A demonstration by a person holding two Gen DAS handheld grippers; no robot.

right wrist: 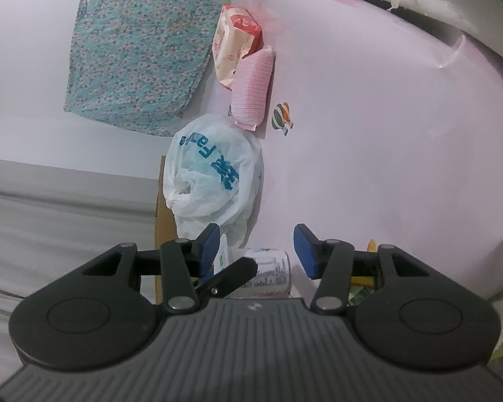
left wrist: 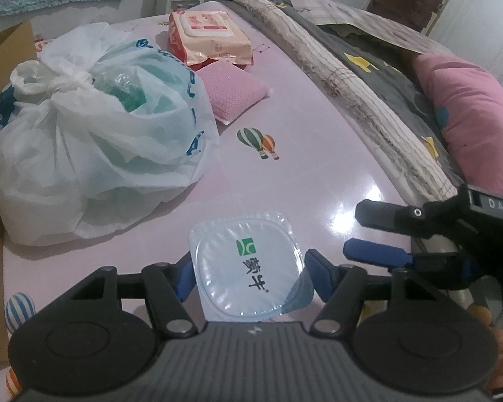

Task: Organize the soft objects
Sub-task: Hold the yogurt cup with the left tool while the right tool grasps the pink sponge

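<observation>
Over on the pink desk (left wrist: 318,167) the biggest thing is the knotted white bag (left wrist: 94,154), slumped on the left side against a cardboard box (left wrist: 3,67). Behind it, further away, sit the wipes pack (left wrist: 208,37) and a pink sponge (left wrist: 234,93) that leans against the pack's front edge. All three are well apart from where the action is.

The bit that matters is the little cup (left wrist: 248,268). It stands upright on the desk at the near edge with its foil lid facing up, right between the fingers of the left hand-held gripper (left wrist: 251,276), which comes at it from steeply above. The lid is squarish, so there's no real long axis to line up with. The blue pads (left wrist: 184,279) sit at its left and right sides. The left pad looks to be touching the rim and the right one is just beside the corner. Honestly I can't tell whether that's a real squeeze yet or just a snug bracket.

The right hand-held gripper (right wrist: 258,249) is just to the cup's right, low over the desk, with its jaws moderately apart and nothing in them. From its own view the cup is straight ahead, partly behind one of the left one's fingers.

So the left is clearly the nearer one. My guess is the next move is its grip and lift, and the thin cup walls could buckle.
</observation>
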